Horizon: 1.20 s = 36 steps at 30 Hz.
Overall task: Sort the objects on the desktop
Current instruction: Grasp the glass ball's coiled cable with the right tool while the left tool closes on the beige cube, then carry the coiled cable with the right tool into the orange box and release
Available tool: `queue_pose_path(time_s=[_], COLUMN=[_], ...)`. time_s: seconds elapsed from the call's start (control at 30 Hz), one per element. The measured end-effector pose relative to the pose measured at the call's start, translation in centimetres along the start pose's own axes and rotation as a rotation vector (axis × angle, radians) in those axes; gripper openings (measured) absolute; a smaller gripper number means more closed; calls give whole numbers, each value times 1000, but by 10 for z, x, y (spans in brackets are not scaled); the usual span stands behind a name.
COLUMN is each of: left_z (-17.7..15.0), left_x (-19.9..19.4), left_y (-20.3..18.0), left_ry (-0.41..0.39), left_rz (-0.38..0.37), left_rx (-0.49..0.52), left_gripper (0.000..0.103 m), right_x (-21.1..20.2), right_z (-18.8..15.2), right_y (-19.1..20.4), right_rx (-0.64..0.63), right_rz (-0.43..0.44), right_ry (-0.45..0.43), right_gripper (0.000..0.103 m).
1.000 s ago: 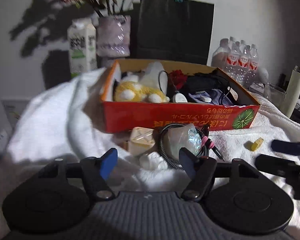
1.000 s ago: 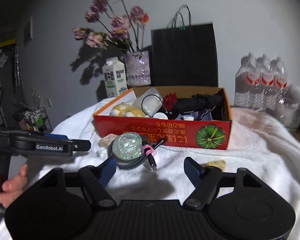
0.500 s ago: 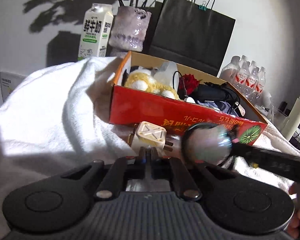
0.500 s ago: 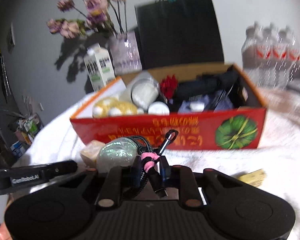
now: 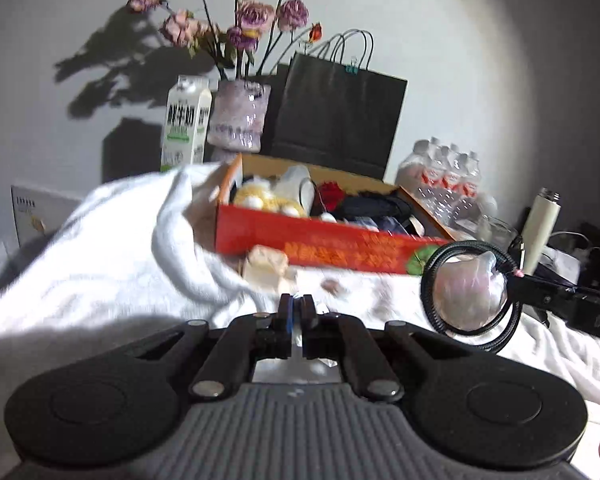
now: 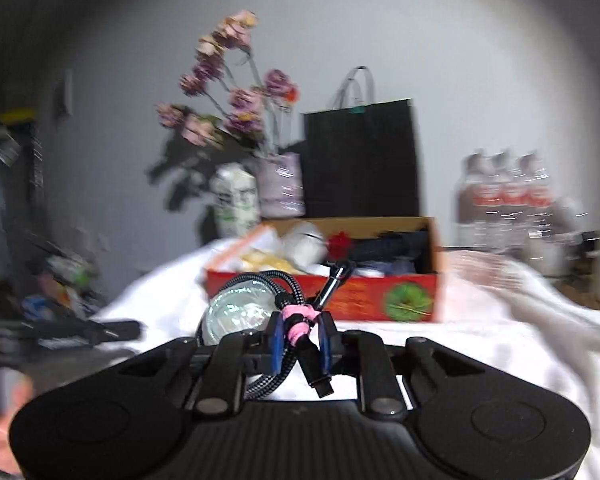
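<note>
The milk carton [image 5: 185, 122] bears green print. The left gripper [image 5: 296, 312], wide a second ago, is now pinched together; the right gripper [image 6: 300, 336] now clamps the coiled cable [image 6: 268, 312], lifted near the red box [image 6: 328, 300].

Coiled black braided cable [image 6: 266, 280] with a pink tie [image 6: 298, 320], lifted clear of the white towel [image 5: 112, 264], pinched at the tie. Clear iridescent wrapper [image 5: 468, 294] sits inside the coil. Cream plug adapter [image 5: 266, 266] lies on the towel, just before the red box [image 5: 320, 240], which is full.
</note>
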<state>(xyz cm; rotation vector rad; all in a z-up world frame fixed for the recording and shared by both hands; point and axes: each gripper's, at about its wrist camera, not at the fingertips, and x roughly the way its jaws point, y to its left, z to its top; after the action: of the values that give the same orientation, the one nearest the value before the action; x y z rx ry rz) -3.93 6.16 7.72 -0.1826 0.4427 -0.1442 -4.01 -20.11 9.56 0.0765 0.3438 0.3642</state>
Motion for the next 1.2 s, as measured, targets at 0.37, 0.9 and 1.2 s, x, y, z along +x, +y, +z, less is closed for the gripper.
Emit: queue_pose_path(time_s=[0.37,0.9,1.2], left_z=[-21,-1,103], left_x=[-24,-60,12], left_y=[-12,-24,-32], left_ry=[40,-32,-1], left_rz=[-62,-128,-167], left_rx=[-12,48,127], left_gripper=[5,5,5], right_x=[-45,-107,-66], right_z=[-26,-43,48], right_y=[-17,-26,-42], right_rx=[65,89,-43], right_rz=[-58,-110,-97], right_ry=[13,-41,-141], right_gripper=[16,16,16])
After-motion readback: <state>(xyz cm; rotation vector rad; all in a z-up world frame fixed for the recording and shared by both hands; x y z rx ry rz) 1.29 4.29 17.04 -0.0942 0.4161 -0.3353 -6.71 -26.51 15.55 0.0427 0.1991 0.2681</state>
